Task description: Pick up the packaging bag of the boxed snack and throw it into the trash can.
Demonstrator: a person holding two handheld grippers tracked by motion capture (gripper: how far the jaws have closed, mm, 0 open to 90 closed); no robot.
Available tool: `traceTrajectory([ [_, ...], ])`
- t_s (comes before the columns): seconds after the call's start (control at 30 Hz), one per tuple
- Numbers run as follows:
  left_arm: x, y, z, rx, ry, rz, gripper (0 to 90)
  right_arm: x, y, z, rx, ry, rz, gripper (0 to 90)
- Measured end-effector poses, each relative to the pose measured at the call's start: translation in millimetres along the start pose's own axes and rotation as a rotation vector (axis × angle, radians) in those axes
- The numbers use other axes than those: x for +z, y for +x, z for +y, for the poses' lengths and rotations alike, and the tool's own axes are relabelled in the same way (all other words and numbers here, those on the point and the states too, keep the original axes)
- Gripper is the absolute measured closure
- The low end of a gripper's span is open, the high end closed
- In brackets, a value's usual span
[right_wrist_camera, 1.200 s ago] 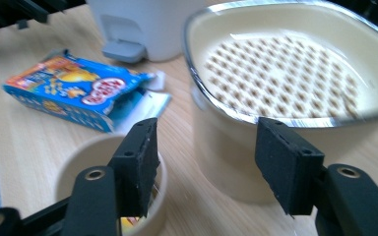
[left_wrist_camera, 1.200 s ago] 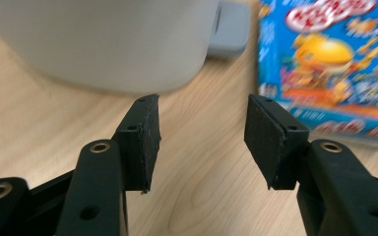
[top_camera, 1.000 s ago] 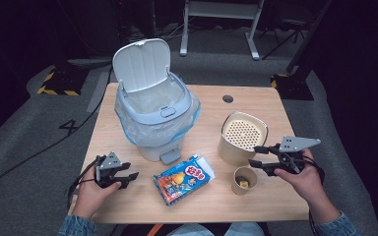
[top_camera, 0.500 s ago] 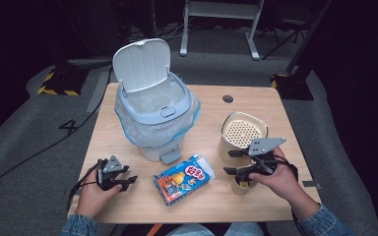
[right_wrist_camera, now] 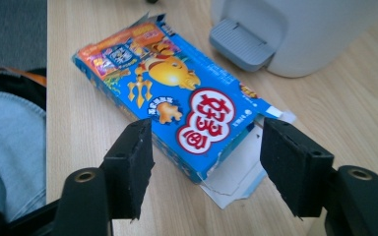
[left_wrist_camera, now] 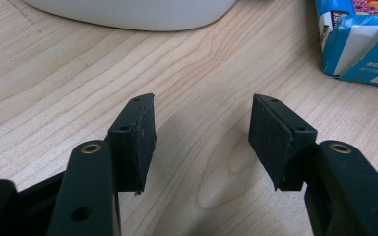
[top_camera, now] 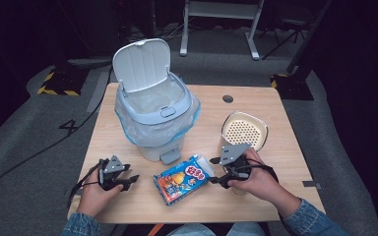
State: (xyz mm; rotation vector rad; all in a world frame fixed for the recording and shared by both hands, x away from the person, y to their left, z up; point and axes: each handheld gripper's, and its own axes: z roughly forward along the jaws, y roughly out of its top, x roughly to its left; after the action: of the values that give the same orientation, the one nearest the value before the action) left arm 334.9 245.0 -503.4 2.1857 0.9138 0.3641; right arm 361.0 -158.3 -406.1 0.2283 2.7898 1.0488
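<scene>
The step in hand looked like the approach to a pick-up: the right tool (right_wrist_camera: 206, 162) had just been opening its jaws and stood released, the torn end of the flat blue cardboard snack box (right_wrist_camera: 177, 105) lying on the pale wooden desk (right_wrist_camera: 325, 118) just ahead of them, untouched. The left tool (left_wrist_camera: 202, 135) sat released over bare desk, its jaws having just been opening too, with nothing between them. Next, the right tool would likely need to slide forward, straddle the box's end and clench, before carrying it to the open grey pedal bin (top_camera: 155, 115) beyond.
</scene>
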Motion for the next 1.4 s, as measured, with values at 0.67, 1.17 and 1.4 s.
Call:
traceTrajectory([
  [0.67, 0.9, 1.2, 0.9, -0.027, -0.006, -0.008, 44.1, 42.4, 4.6, 14.6, -0.05, 0.189, 0.045, 36.7],
  [1.17, 2.0, 2.5, 2.1, -0.027, -0.006, -0.015, 44.0, 59.4, 5.0, 14.5, -0.07, 0.275, 0.065, 43.9],
  [1.4, 2.0, 2.5, 2.2, -0.025, -0.005, -0.014, 44.0, 64.9, 8.6, 16.4, -0.11, 0.329, 0.055, 53.0],
])
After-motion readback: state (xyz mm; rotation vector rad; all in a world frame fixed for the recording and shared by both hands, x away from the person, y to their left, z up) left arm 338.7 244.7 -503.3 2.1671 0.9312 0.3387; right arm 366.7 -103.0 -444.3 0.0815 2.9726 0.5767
